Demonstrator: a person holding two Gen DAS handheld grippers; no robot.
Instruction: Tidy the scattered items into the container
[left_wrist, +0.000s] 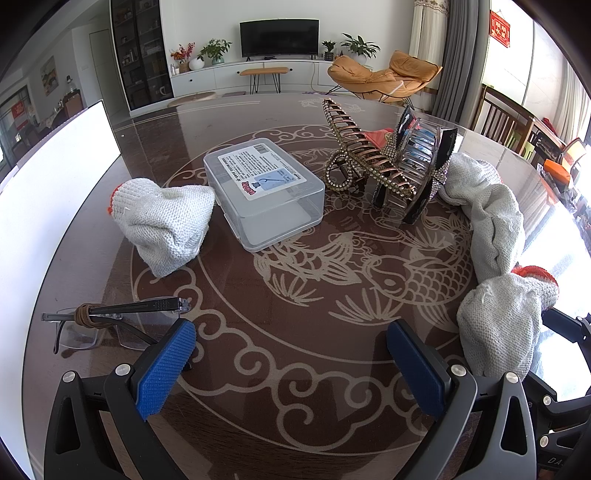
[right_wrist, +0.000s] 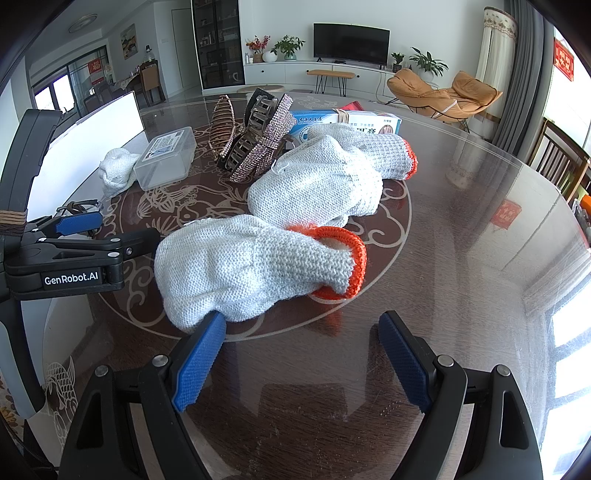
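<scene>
On the table (left_wrist: 295, 350), your left gripper (left_wrist: 291, 363) and right gripper (right_wrist: 303, 360) both wait with jaws wide apart, holding nothing. The nearest glove (right_wrist: 255, 266) lies just ahead of your right jaws, so it looks easiest to grab. The clear box (left_wrist: 264, 192) sits shut in the middle, maybe needing its lid off first.
</scene>
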